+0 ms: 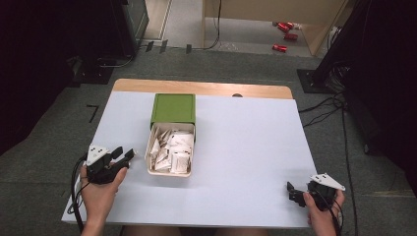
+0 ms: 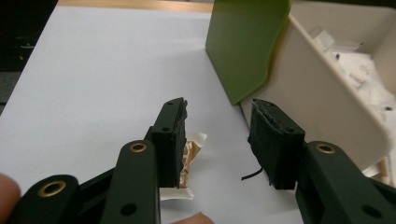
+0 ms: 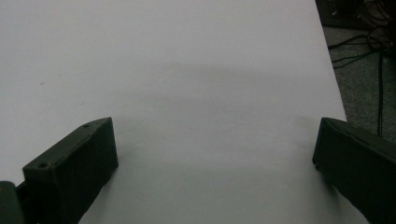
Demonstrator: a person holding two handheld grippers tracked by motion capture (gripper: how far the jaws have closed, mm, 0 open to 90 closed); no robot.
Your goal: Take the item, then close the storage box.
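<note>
Centrally in the high view, an open cream rectangular box (image 1: 170,170) of small white paper packets (image 1: 172,150) is sitting on the white tabletop (image 1: 246,147), its green lid (image 1: 173,108) lying just above it. At lower left, the left gripper (image 1: 127,156) is resting with jaws parted, a small crumpled packet (image 2: 189,151) lying beside one jaw. At lower right, the right gripper (image 1: 292,191) is gaping wide over bare table.

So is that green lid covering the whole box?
No, the green lid sits over the far end of the box only, and the near part is open with white packets showing inside.
</note>
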